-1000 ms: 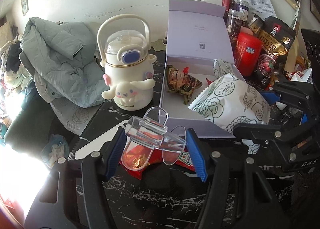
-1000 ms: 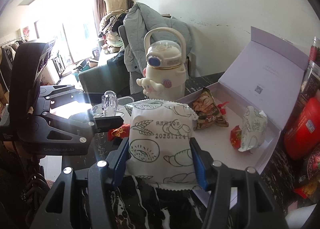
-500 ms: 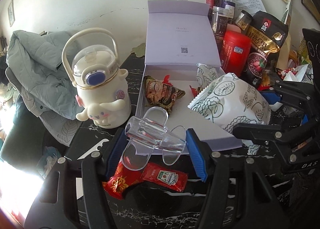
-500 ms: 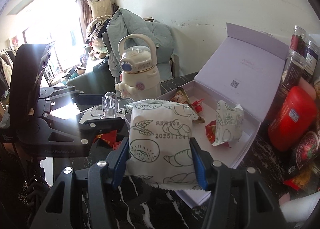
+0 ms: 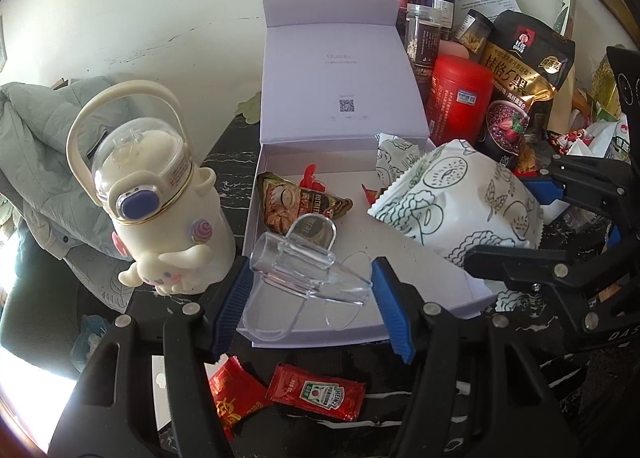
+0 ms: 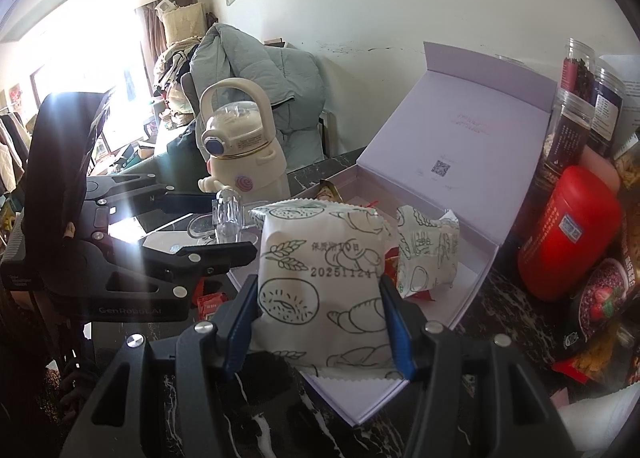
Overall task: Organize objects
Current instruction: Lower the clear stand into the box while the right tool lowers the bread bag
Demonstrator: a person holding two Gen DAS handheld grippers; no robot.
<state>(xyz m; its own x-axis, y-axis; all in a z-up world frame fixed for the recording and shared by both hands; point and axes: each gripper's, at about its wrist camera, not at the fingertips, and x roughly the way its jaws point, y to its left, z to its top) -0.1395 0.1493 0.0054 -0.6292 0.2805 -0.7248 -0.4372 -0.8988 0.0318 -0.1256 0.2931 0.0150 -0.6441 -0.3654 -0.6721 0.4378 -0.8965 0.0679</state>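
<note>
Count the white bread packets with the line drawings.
2: one bread packet clamped in the right gripper above the box, one smaller packet inside it. Others may be hidden.

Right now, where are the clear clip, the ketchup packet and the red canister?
clear clip (image 5: pixel 308 272): left wrist view, on its transparent body.
ketchup packet (image 5: pixel 318 396): left wrist view, on the label.
red canister (image 6: pixel 568 234): right wrist view, on its side wall.

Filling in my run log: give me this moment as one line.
left gripper: shut on clear clip | right gripper: shut on bread packet | both over open box | not yet released
</note>
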